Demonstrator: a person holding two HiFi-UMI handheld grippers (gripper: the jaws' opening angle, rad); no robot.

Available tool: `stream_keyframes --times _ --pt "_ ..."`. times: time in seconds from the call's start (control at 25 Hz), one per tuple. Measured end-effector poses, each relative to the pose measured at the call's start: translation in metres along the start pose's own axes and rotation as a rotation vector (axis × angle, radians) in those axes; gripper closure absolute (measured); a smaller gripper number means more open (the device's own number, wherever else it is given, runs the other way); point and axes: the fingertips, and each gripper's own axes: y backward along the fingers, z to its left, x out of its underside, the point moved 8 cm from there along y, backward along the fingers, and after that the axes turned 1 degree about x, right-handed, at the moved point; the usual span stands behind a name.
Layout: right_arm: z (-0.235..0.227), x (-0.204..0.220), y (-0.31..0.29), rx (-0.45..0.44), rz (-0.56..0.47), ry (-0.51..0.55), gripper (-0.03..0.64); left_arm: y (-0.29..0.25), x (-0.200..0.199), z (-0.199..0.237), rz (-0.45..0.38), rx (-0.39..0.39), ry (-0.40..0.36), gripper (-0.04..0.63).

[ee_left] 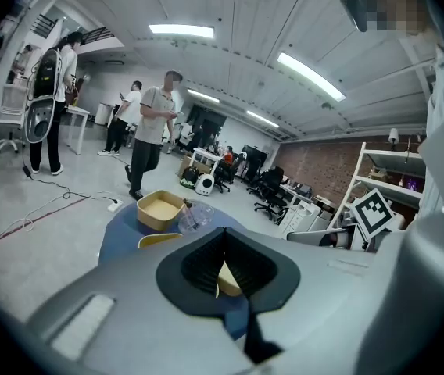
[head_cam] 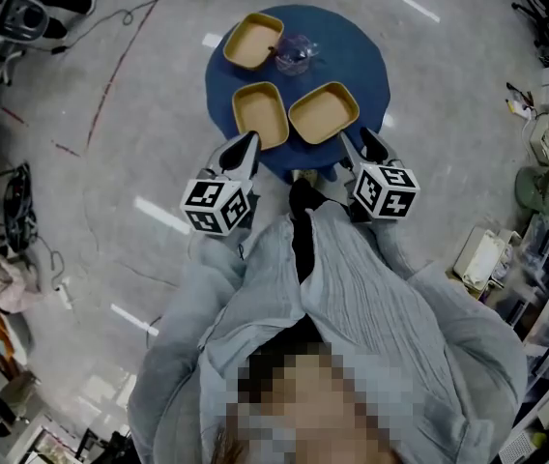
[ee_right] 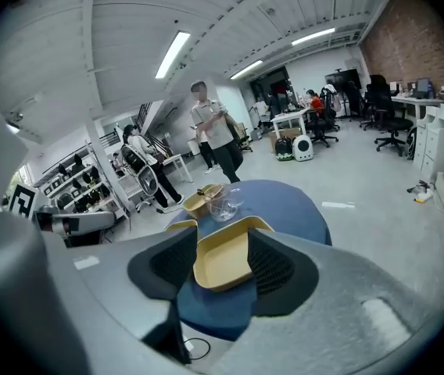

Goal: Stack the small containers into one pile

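Three shallow tan containers lie apart on a round blue table (head_cam: 357, 61): one at the back (head_cam: 253, 40), one front left (head_cam: 260, 114), one front right (head_cam: 323, 112). My left gripper (head_cam: 245, 143) hovers at the table's near edge just short of the front-left container (ee_left: 158, 239); its jaws meet at the tips, shut and empty (ee_left: 223, 237). My right gripper (head_cam: 357, 140) stands open at the near edge behind the front-right container (ee_right: 220, 262), which shows in the gap between its pads (ee_right: 220, 241) without being pressed.
A clear cup-like vessel (head_cam: 295, 54) stands beside the back container. People stand on the floor beyond the table (ee_left: 155, 131). Cables (head_cam: 120, 17) trail over the floor at the left, and shelves and boxes (head_cam: 545, 133) line the right side.
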Motion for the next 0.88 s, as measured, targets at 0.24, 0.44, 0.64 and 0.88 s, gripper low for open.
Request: stream_keyframes --times 0.24,0.44,0.64,0.88 --pt "-0.016 -0.014 -0.023 0.013 -0.007 -0.053 0.413 -0.019 -0.012 0.012 0.006 -0.022 -0.006 0.583" --pt "-0.034 -0.017 -0.041 0.04 -0.005 -0.105 0.413 -0.037 -0.016 0.02 0.021 -0.027 -0.011 0.583" --pt "-0.049 -0.01 -0.051 0.067 0.025 -0.176 0.413 -0.05 -0.015 0.025 0.046 -0.022 -0.009 0.583" --pt "-0.058 0.009 -0.052 0.075 0.065 -0.285 0.44 -0.06 -0.011 0.028 0.062 -0.043 -0.001 0.583"
